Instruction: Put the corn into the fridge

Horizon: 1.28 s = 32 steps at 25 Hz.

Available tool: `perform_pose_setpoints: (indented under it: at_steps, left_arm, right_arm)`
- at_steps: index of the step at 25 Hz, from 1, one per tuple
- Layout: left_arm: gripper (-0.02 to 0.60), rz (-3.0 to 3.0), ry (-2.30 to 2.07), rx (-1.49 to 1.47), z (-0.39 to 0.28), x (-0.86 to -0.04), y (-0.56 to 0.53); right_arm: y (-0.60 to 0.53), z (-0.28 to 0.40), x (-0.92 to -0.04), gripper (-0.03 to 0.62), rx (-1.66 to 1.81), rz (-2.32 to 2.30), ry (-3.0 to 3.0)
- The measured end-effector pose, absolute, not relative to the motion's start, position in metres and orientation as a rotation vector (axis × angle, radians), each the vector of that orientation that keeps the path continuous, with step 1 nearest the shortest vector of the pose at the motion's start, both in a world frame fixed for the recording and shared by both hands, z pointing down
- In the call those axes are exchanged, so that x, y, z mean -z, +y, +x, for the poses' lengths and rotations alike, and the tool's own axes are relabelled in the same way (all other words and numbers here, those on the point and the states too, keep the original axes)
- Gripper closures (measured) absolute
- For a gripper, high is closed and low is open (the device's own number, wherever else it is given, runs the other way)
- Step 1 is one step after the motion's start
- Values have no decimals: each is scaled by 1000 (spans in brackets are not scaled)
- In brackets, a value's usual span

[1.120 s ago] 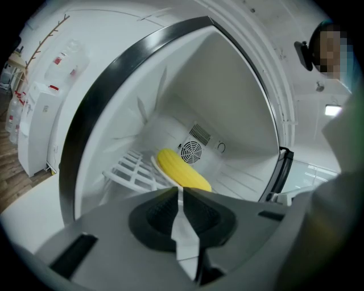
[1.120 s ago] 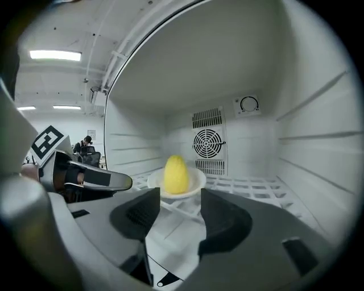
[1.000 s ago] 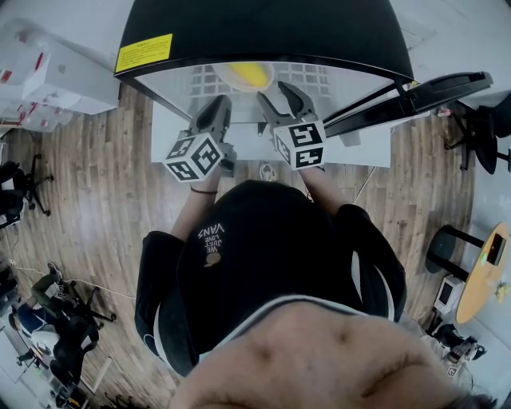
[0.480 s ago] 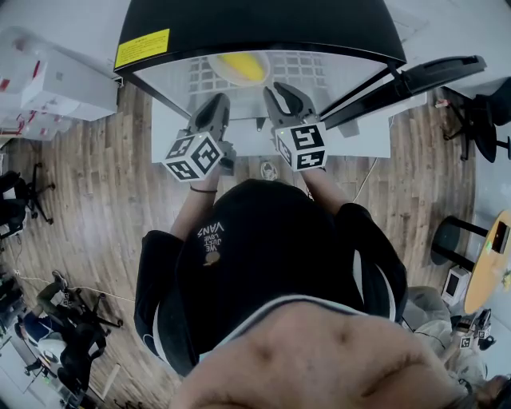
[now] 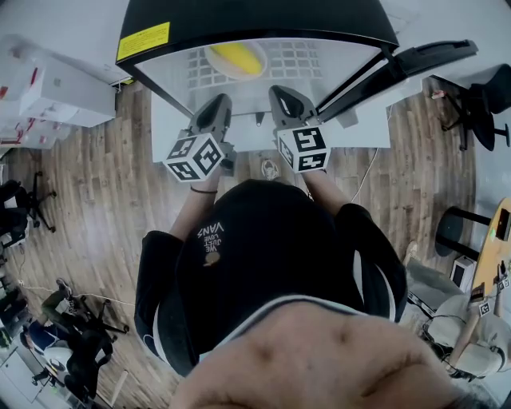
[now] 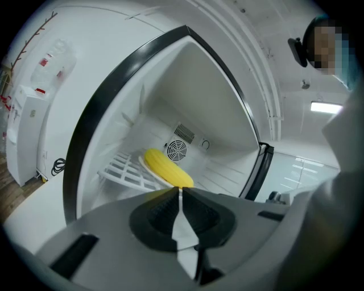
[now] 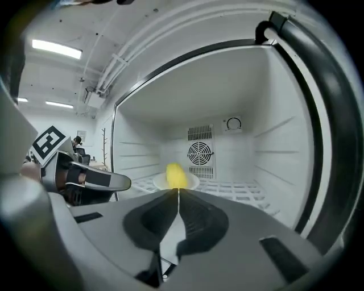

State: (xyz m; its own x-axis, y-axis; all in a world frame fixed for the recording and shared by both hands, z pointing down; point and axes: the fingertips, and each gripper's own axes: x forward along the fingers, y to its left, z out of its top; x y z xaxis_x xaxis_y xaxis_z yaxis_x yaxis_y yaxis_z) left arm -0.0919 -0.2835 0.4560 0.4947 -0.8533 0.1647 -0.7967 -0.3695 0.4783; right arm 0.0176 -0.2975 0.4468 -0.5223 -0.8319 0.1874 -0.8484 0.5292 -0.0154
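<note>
One yellow corn cob (image 5: 238, 57) lies on a round white plate (image 7: 191, 182) on the white wire shelf (image 7: 239, 190) inside the black-topped fridge (image 5: 255, 24). It is straight ahead of both grippers and well apart from them. Left gripper (image 5: 217, 108): jaws together, empty. Right gripper (image 5: 283, 100): jaws have just been closing, nothing between them. Corn looks placed. Likely next is the open black fridge door (image 5: 431, 60), off to the right gripper's right. Back out level, clear of the shelf edge, then push the door. Count: one corn, one plate, one fridge, two grippers.
</note>
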Motion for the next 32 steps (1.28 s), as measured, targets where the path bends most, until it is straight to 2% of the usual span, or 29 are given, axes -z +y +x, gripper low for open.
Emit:
perform_pose_setpoints:
  at_steps: [32]
  left_arm:
    - [551,2326,-1212,108,-111,-461,-223]
  right_arm:
    - [-223,9,-449,580,-167,1652,-2502]
